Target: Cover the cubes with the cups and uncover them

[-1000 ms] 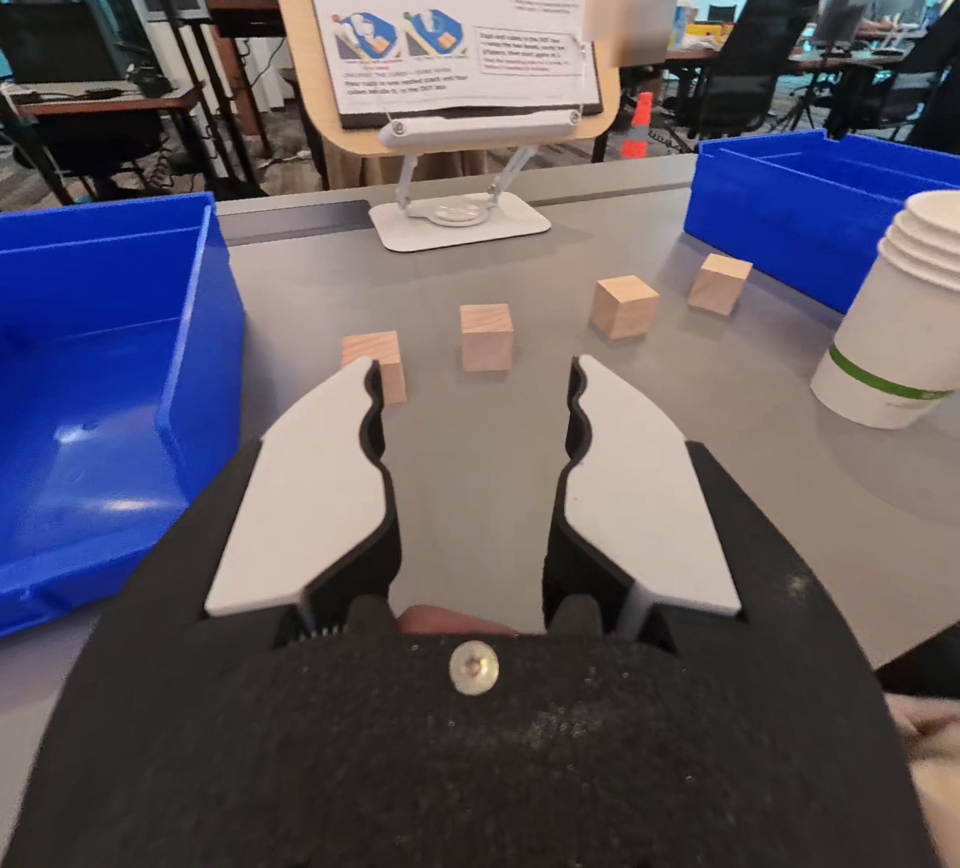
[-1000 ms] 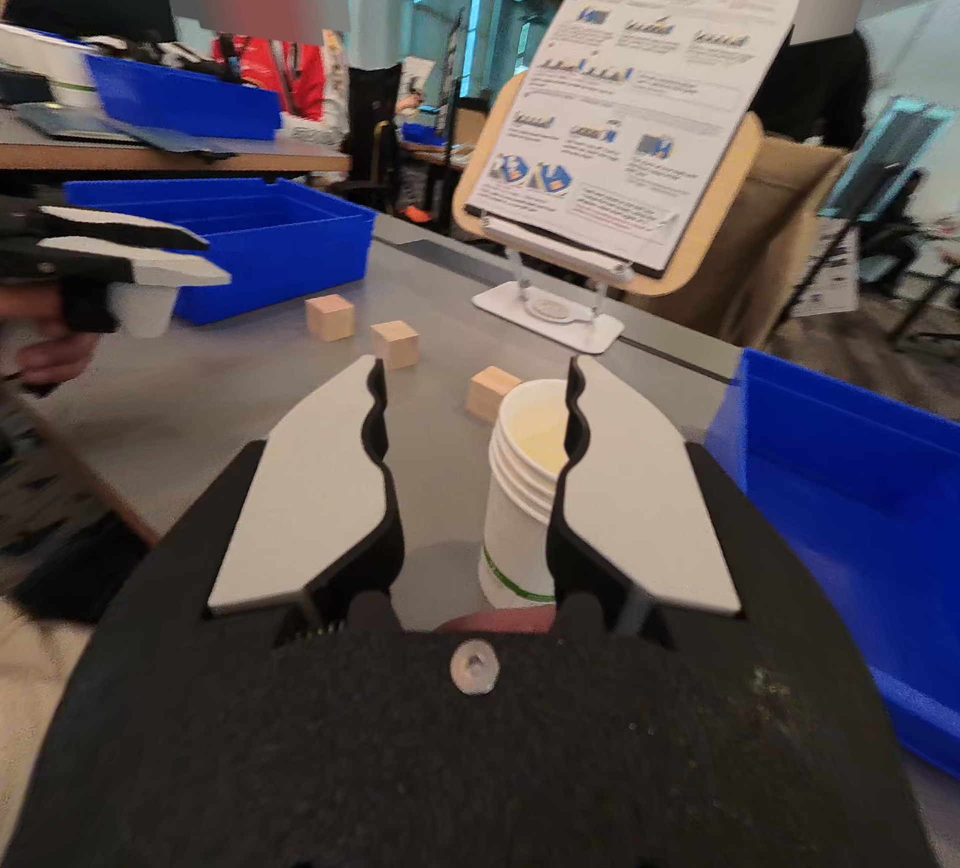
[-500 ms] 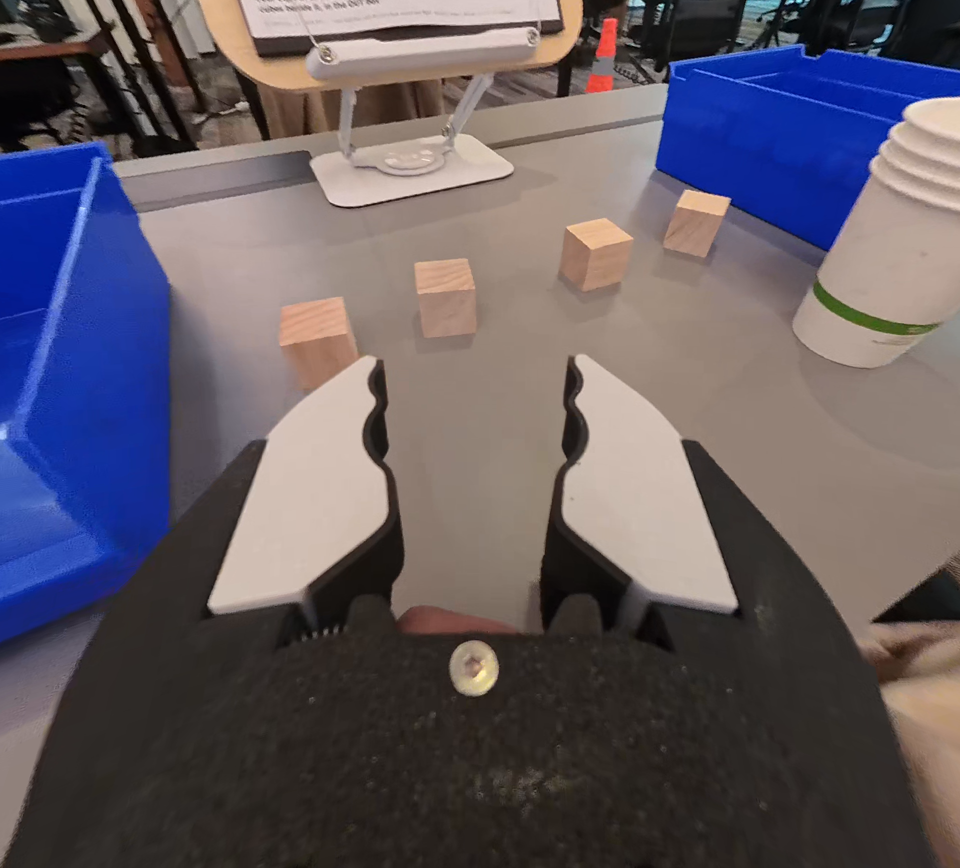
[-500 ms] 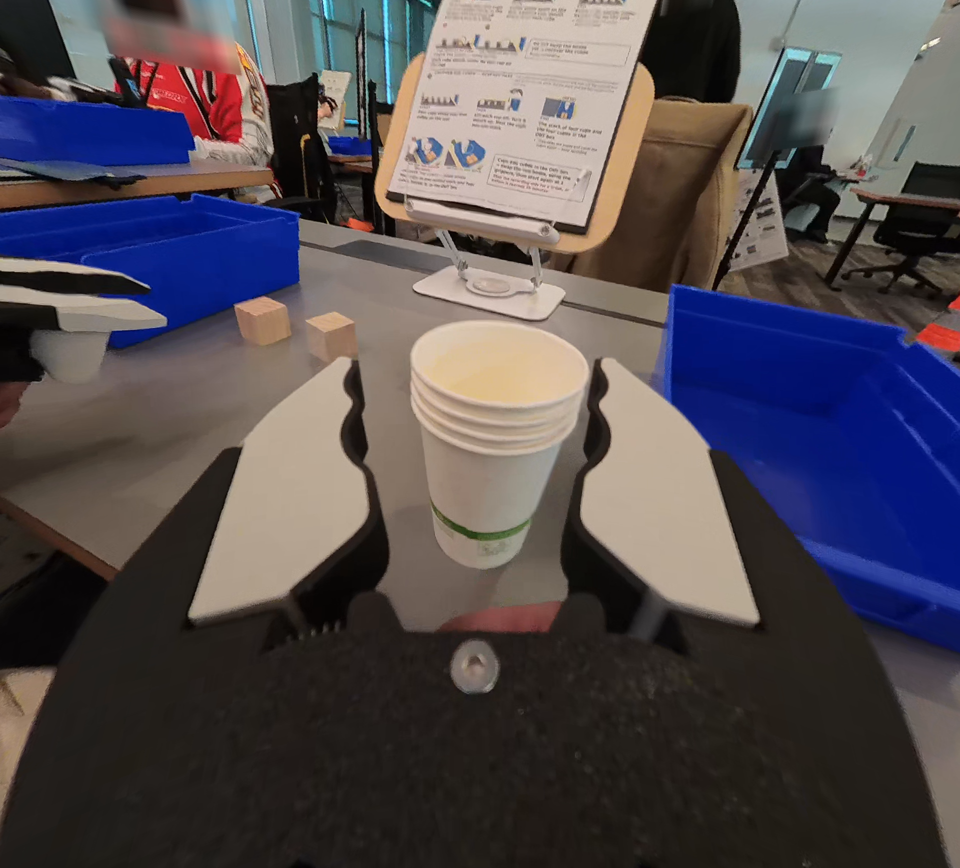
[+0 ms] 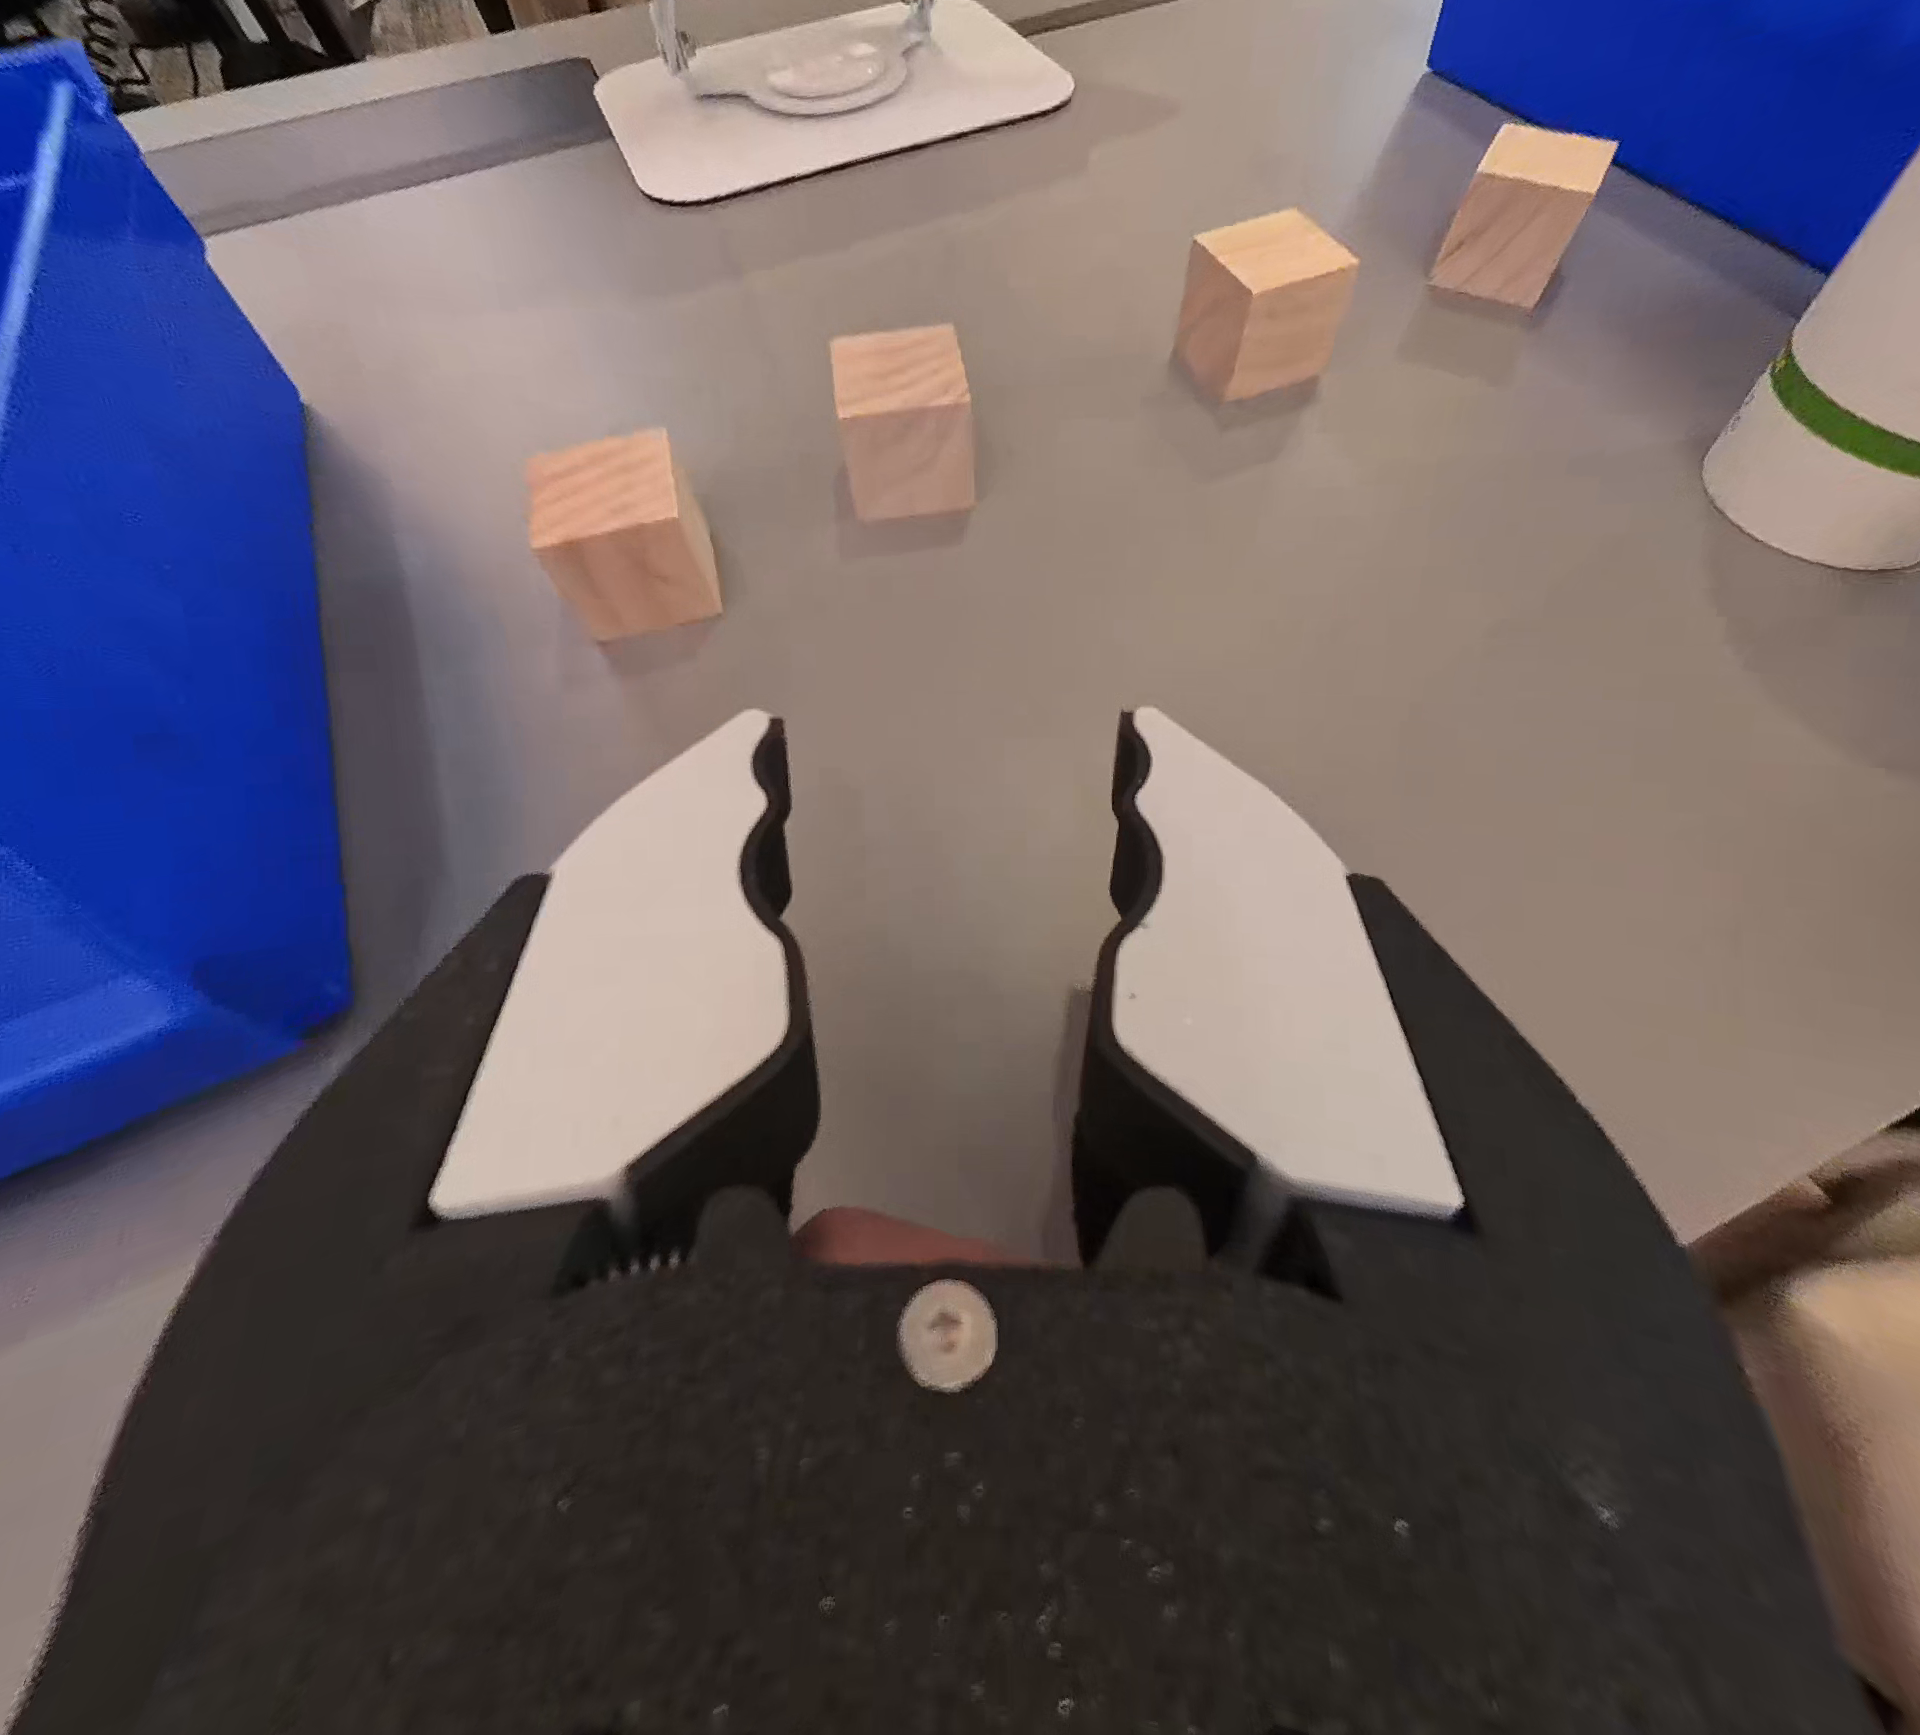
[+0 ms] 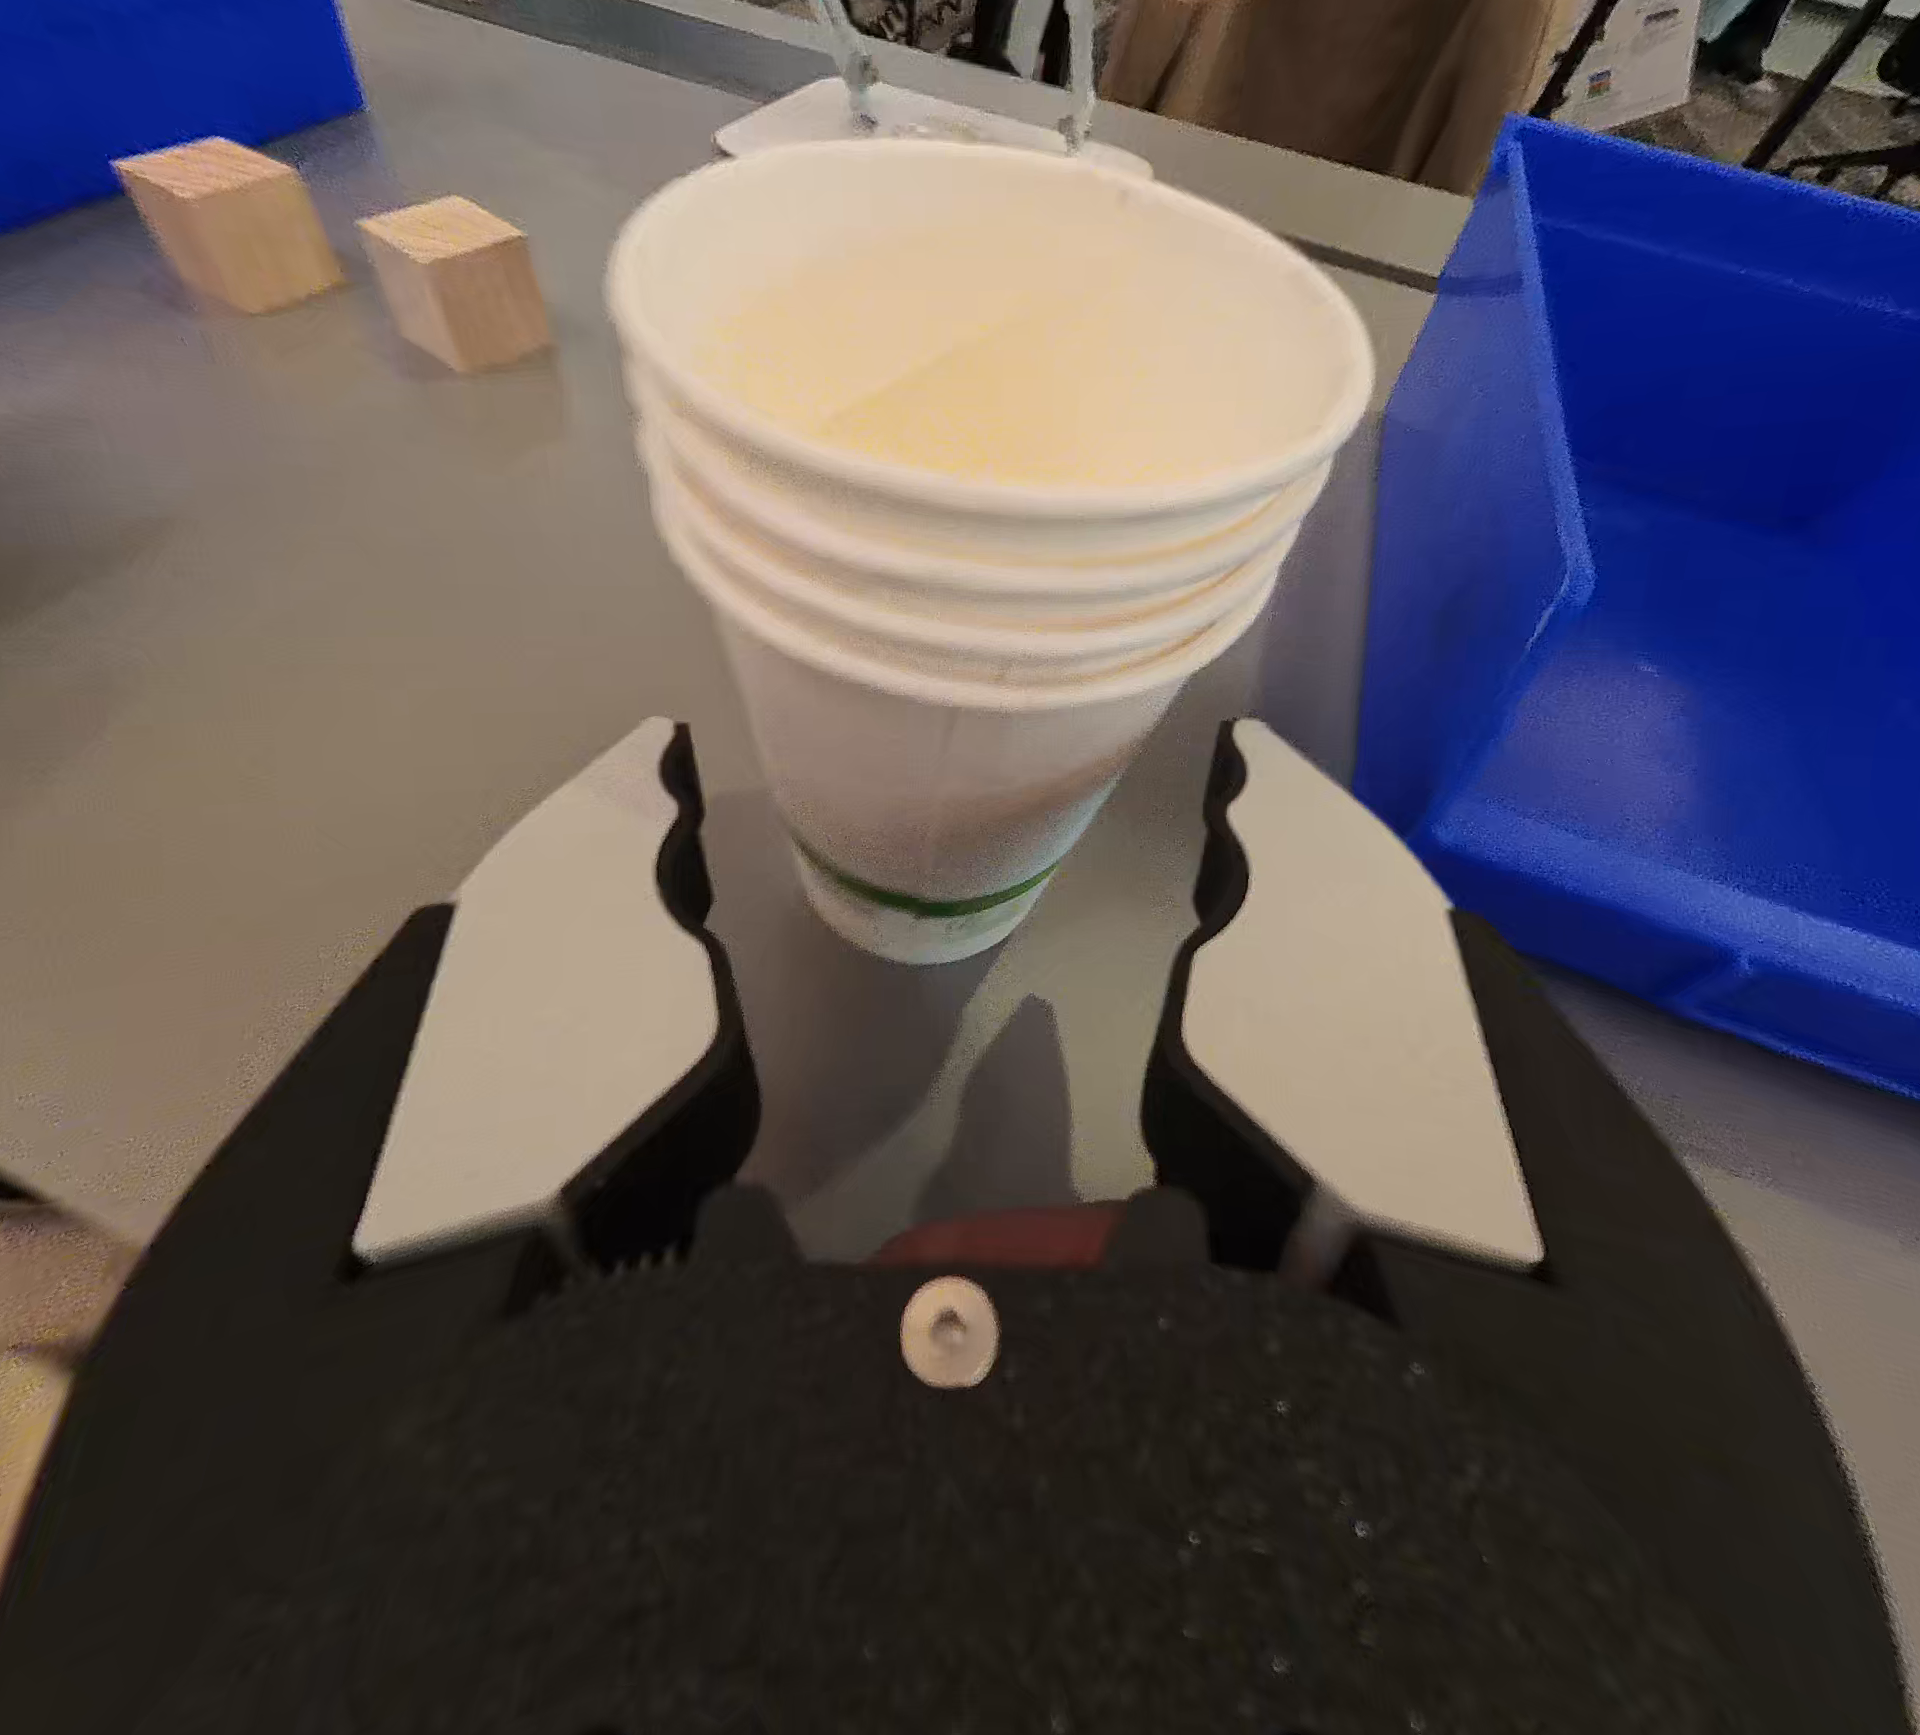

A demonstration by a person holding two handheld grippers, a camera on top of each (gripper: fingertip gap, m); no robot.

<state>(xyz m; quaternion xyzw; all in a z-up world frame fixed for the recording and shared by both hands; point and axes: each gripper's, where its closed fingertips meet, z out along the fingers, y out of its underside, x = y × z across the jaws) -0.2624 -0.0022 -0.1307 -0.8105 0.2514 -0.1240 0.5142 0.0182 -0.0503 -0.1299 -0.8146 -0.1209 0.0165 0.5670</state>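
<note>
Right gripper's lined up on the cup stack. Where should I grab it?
Judging by its pose, grip the cup stack on the bare wall below the nested rims, coming in level from the near side. The right gripper is open and straddles that tapering wall already.

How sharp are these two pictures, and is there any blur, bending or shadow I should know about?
Left wrist view: the four wooden cubes look sharp, with soft shadows on the grey table; the wide lens bends the blue bin at the edge. Right wrist view: slightly soft overall, the cup stack bulges toward the lens, and a dark shadow falls in front of it.
</note>
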